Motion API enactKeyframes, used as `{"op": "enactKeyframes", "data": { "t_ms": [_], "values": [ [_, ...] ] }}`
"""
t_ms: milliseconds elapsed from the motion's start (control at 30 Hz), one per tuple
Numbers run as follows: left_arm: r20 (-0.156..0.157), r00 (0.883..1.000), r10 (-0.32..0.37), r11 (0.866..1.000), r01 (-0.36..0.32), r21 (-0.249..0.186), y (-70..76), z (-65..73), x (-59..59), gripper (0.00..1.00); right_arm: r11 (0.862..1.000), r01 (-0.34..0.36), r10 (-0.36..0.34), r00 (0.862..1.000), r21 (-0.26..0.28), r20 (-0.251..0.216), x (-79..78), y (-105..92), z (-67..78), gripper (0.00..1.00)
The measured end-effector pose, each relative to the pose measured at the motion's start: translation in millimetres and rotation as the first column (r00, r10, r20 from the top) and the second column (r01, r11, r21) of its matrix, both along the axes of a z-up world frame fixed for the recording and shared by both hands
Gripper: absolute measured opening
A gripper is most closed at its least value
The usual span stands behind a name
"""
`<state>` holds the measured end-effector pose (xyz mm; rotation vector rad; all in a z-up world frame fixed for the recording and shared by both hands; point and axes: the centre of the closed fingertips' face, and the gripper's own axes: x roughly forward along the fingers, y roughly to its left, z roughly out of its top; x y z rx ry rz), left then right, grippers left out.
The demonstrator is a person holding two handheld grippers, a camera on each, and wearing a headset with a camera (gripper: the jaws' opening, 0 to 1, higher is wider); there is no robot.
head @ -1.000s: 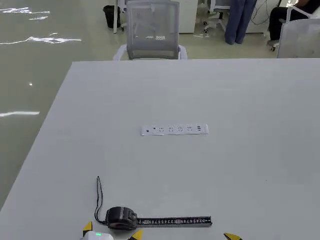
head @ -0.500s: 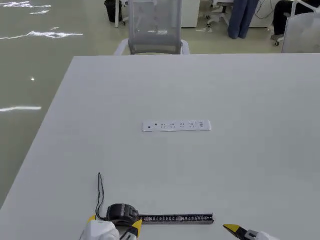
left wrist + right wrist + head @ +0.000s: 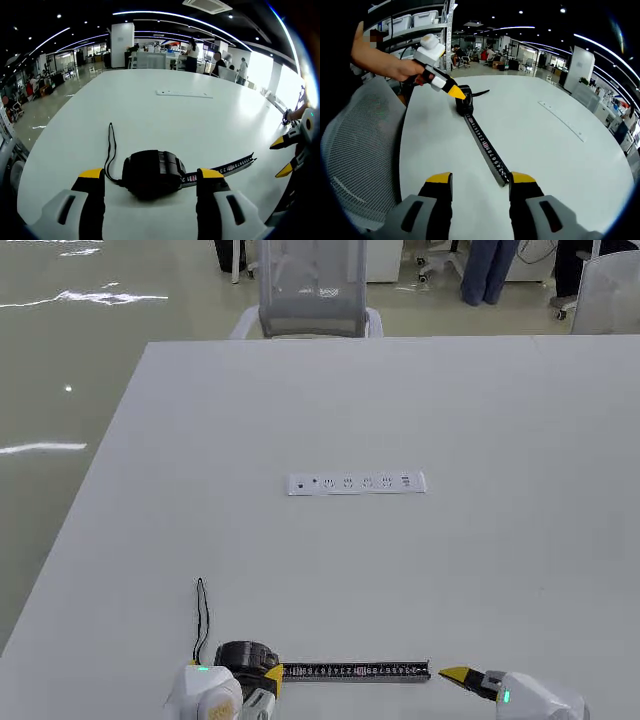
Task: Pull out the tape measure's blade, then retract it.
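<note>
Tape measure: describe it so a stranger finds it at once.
Start at the big white table and come to its near edge, nearer than the white power strip at its middle. The tape measure is the small black rounded case there, with a numbered blade stretched flat to one side and a thin black cord trailing off the other.

Found the tape measure (image 3: 247,660) on the table (image 3: 480,570) by its near edge, blade (image 3: 355,672) stretched out to its right. Noted the left gripper (image 3: 150,175) at its near side, one jaw at either flank, and the right gripper (image 3: 481,179) just beyond the blade's tip. Saw a power strip (image 3: 357,483) farther back at mid-table, a chair (image 3: 308,285) behind the far edge.
</note>
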<state>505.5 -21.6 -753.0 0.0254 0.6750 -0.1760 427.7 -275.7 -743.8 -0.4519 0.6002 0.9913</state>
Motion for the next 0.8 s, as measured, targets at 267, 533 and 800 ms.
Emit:
{"op": "enactKeyframes", "data": {
  "t_ms": [267,533,800],
  "values": [
    [-0.016,1.0,0.011,1.0,-0.011,-0.004,0.1,-4.9,4.3,0.7,0.998,-0.064,0.064,0.998,-0.029,0.007,17.6,-5.3,-9.3,0.4],
    [-0.03,0.999,0.018,1.0,-0.018,0.001,-0.7,-9.8,7.3,0.68,0.988,-0.134,0.132,0.991,-0.081,-0.02,31.9,-11.2,-25.5,0.29],
    [-0.041,0.999,0.027,1.0,-0.027,0.007,0.5,-15.2,8.5,0.66,0.967,-0.221,0.216,0.975,-0.129,-0.048,44.5,-13.1,-41.7,0.25]
  ]
}}
